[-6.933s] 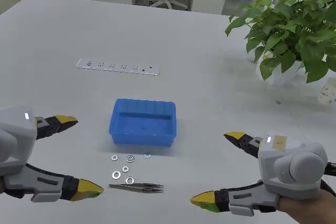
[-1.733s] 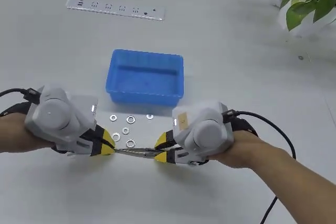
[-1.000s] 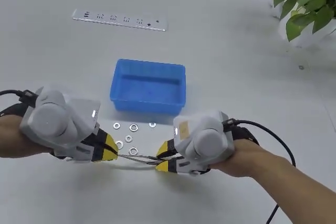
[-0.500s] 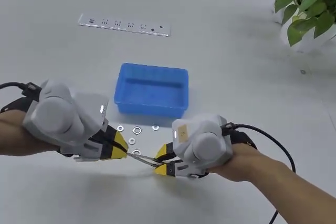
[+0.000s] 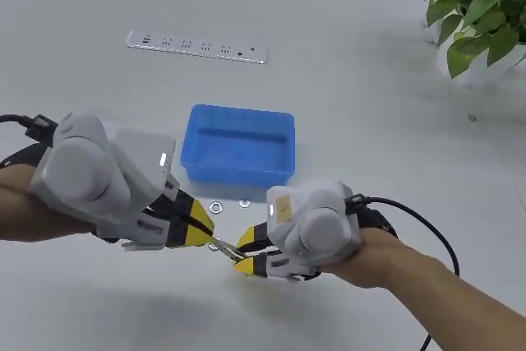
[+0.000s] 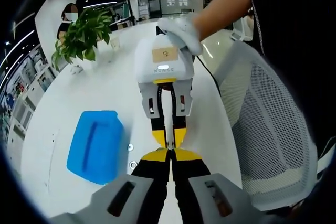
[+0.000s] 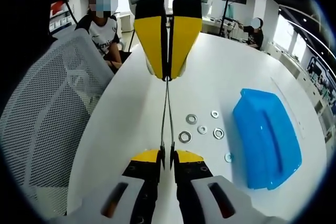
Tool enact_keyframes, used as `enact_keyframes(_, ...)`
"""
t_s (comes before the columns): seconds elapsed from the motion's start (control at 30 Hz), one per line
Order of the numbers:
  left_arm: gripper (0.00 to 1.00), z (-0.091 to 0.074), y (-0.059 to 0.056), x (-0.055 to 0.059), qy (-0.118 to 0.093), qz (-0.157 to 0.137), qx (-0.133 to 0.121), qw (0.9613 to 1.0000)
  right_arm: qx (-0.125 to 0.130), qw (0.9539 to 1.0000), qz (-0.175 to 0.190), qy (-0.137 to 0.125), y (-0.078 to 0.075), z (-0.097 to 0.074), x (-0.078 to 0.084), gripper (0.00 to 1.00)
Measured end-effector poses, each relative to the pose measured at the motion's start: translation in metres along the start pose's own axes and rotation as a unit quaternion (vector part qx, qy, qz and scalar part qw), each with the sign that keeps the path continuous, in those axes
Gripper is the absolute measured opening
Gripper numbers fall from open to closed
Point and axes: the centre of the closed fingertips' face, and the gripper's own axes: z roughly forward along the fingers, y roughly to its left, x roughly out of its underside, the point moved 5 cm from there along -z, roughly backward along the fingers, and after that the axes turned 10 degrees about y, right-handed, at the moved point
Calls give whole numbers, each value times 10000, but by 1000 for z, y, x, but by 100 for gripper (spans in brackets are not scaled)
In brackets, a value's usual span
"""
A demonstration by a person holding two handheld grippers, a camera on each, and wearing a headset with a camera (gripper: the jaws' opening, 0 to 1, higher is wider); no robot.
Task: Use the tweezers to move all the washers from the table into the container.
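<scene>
1. Grip state: the left gripper is clamped on one end of the tweezers. The right gripper is clamped on the other end. The two grippers face each other, tip to tip.
2. Tweezers: a thin metal pair spanning the short gap between the grippers. In the right gripper view the two arms meet inside the left gripper's jaws and stand slightly apart at the right gripper's jaws. Which end is the working tip cannot be told for certain at this size.
3. Long axis: it runs from gripper to gripper, roughly parallel to the near long wall of the container.
4. Washers: six small, flat, silvery rings lie loose on the white table, none touching another. They sit to one side of the tweezers' axis, between it and the container. One lies just beside the container wall.
5. Nearer gripper: in the head view the left gripper overhangs part of the group, so it is judged nearer.
6. Container: blue, rectangular, open-topped; no washer is seen inside.
7. Coming move: one gripper must release, then the tweezers must turn sideways towards the washers.
</scene>
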Motion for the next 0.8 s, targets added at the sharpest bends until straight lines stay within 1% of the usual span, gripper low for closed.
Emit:
enact_keyframes(0.27,5,4,-3,-9,-79,99,17,9999,-36,10000,-25,-22,6,3,-3,12)
enact_keyframes(0.3,5,4,-4,-11,-121,71,38,9999,-30,10000,-9,-32,6,3,-3,12)
enact_keyframes(0.43,5,5,-3,-15,-232,129,52,9996,-33,10000,24,-62,6,2,-1,11)
enact_keyframes(0.5,6,6,-2,-18,-255,207,-13,9995,-6,10000,27,-59,6,2,0,11)
enact_keyframes(0.67,6,9,0,-20,-339,188,5,9992,6,10000,54,-77,5,1,1,11)
enact_keyframes(0.8,6,14,0,-19,-332,189,73,9992,12,9999,58,-81,5,1,1,11)
